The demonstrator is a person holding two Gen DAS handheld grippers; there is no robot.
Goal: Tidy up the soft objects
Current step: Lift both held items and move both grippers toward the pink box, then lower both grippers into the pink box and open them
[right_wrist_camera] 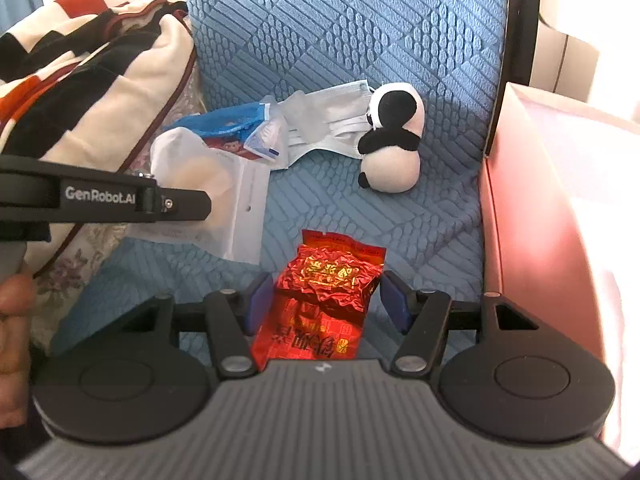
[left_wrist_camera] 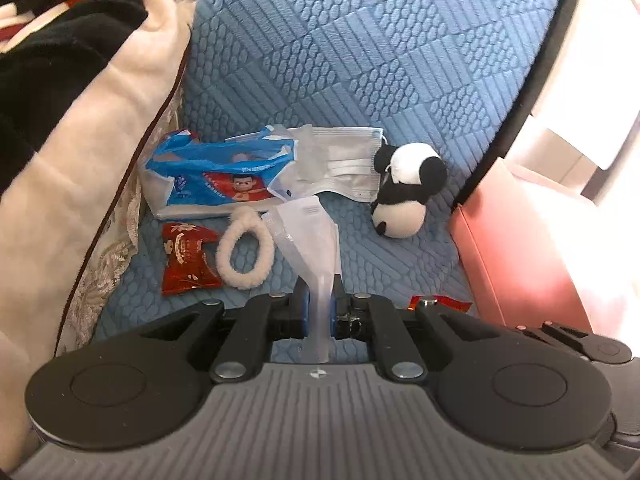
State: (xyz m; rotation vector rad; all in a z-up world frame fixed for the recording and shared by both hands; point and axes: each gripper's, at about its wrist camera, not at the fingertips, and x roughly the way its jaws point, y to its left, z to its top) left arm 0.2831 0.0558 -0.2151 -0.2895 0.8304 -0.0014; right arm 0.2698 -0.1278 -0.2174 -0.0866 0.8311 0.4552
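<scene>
On a blue quilted seat lie a panda plush [left_wrist_camera: 404, 188] [right_wrist_camera: 390, 140], a white face mask [left_wrist_camera: 344, 164] [right_wrist_camera: 332, 120], a blue wipes pack [left_wrist_camera: 216, 176] [right_wrist_camera: 224, 124], a fluffy white hair tie [left_wrist_camera: 244, 248] and a red snack packet [left_wrist_camera: 188, 260]. My left gripper [left_wrist_camera: 320, 304] is shut on a clear white plastic bag [left_wrist_camera: 312, 236] [right_wrist_camera: 216, 200], held above the seat; its body shows at left in the right wrist view [right_wrist_camera: 176, 202]. My right gripper [right_wrist_camera: 322, 304] is open, its pads either side of a red foil packet [right_wrist_camera: 320, 300] without touching it.
A pink open box [left_wrist_camera: 516, 248] [right_wrist_camera: 532, 200] stands at the right of the seat. A cream, black and red blanket [left_wrist_camera: 80, 100] [right_wrist_camera: 92, 72] is piled at the left. The blue backrest [left_wrist_camera: 360, 40] rises behind the objects.
</scene>
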